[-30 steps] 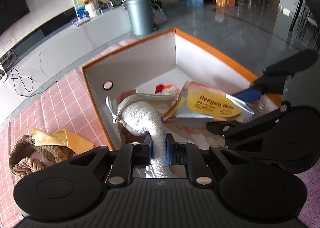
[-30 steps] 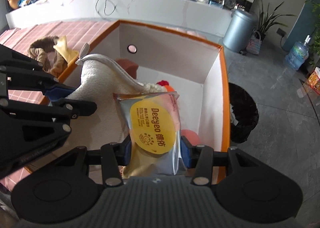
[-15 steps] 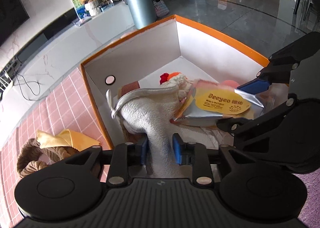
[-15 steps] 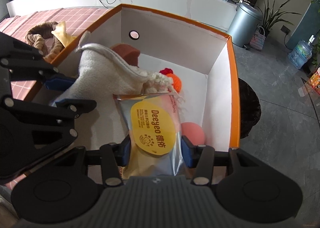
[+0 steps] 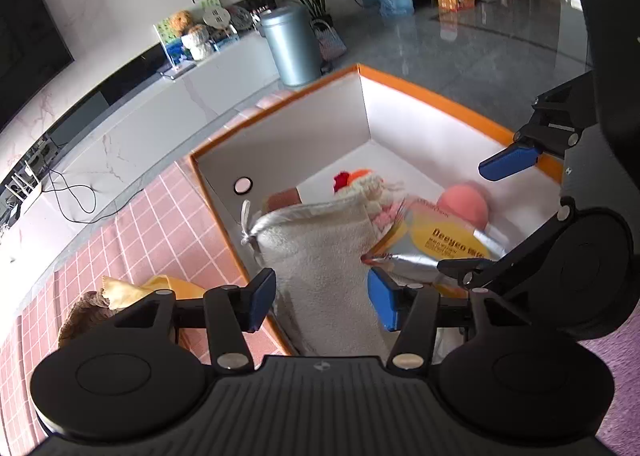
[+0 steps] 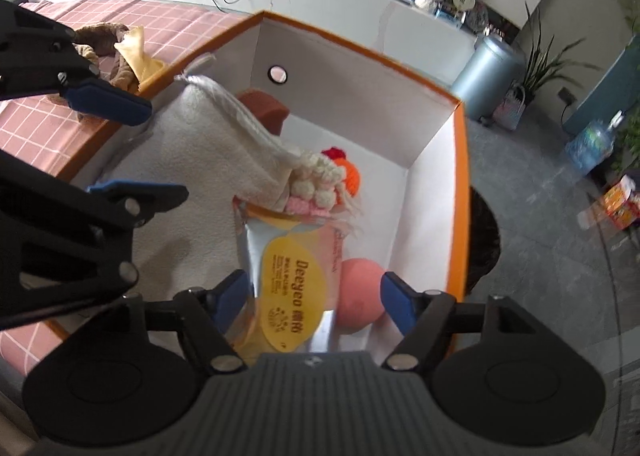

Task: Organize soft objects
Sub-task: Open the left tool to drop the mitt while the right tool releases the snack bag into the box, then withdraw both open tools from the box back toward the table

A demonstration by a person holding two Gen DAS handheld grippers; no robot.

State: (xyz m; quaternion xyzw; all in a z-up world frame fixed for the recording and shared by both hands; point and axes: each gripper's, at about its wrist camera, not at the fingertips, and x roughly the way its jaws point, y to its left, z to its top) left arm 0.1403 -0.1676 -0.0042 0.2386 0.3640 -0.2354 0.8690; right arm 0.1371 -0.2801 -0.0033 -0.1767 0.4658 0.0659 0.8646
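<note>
Left gripper (image 5: pixel 322 306) jaws have just been opening — pads now clear of the cream towel (image 5: pixel 320 252), which lies in the orange box (image 5: pixel 436 96). Right gripper (image 6: pixel 314 302) likewise opening — silver snack packet (image 6: pixel 288 276) released, resting beside the pink ball (image 6: pixel 360 296).

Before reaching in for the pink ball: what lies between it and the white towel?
The silver Deeyeo packet lies between pink ball and white towel, in the right wrist view.

Both wrist views look steeply down, close, sharing the box (image 5: pixel 420 86).
</note>
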